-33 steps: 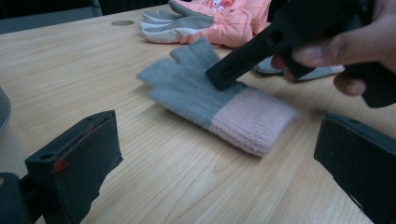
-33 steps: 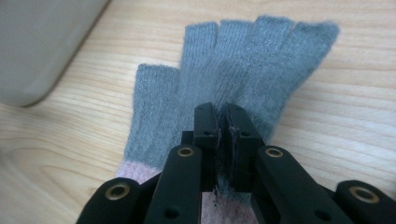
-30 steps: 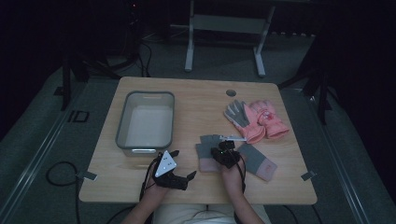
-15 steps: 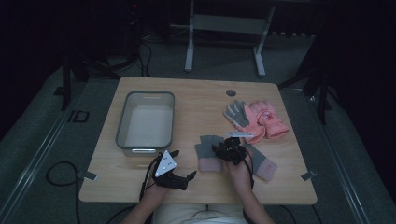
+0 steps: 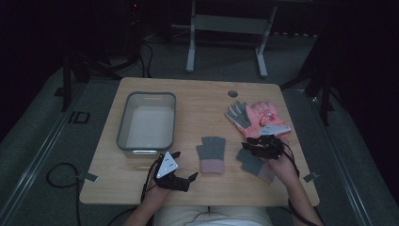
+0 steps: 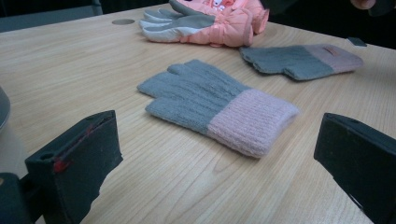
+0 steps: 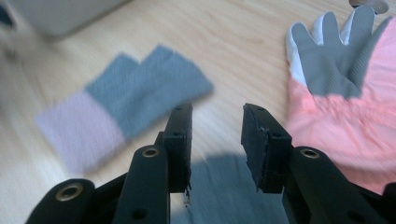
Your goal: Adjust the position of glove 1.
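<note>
The right tongs [image 5: 260, 142] hovered above 1 grey-and-pink knit glove [image 5: 254, 164] near the counter's [image 5: 197, 96] right edge; their jaws, having just been opening, gripped nothing. The other knit glove [image 5: 211, 154] lay flat mid-counter, ahead of the left tongs [image 5: 184, 165], released wide. Pink ski gloves [image 5: 258, 116] lay beyond, a grey tub [image 5: 147, 123] at left.

A dim lab or recording studio: a light wooden table [image 5: 197, 101] stands on grey carpet, black cables [image 5: 61, 172] trail at eight o'clock, and a grey metal equipment stand [image 5: 226, 28] sits at twelve o'clock against darkness.
</note>
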### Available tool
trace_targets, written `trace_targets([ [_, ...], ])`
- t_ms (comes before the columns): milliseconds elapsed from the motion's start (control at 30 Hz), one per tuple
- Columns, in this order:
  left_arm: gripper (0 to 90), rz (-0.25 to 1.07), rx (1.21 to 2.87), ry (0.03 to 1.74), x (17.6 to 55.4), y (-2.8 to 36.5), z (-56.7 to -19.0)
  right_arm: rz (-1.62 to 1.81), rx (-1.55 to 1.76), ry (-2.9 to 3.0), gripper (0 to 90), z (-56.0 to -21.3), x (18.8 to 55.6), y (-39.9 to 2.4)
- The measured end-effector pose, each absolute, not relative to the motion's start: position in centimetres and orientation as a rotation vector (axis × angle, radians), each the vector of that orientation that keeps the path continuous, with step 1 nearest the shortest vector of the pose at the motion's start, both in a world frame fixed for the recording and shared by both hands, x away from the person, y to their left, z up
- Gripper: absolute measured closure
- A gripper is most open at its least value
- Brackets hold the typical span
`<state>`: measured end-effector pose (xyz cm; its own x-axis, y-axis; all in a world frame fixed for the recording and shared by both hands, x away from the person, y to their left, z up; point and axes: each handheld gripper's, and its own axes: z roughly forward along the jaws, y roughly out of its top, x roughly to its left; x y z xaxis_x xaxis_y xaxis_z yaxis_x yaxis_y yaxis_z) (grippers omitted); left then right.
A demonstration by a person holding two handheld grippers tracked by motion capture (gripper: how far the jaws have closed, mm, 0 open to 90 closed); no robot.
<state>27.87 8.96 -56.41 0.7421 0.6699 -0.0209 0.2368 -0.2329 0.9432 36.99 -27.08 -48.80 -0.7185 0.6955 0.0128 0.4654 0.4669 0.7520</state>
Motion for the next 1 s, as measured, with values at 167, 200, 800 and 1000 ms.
trace_targets([
  [167, 0.1, 0.479, 1.805, 0.707, 27.8, 8.9, -56.4, 1.003, 0.908, 2.515, 63.1, -49.8, 36.5, -29.5],
  [200, 0.0, 0.480, 1.805, 0.707, 27.8, 8.9, -56.4, 0.994, 0.905, 2.529, 63.1, -50.0, 36.4, -29.7],
  [800, 0.1, 0.494, 1.801, 0.708, 27.7, 8.9, -56.4, 0.863, 0.793, 2.715, 68.0, -53.5, 37.0, -31.2],
  [1000, 0.0, 0.496, 1.797, 0.712, 27.7, 8.9, -56.4, 0.833, 0.822, 2.702, 81.6, -53.5, 36.7, -30.8],
])
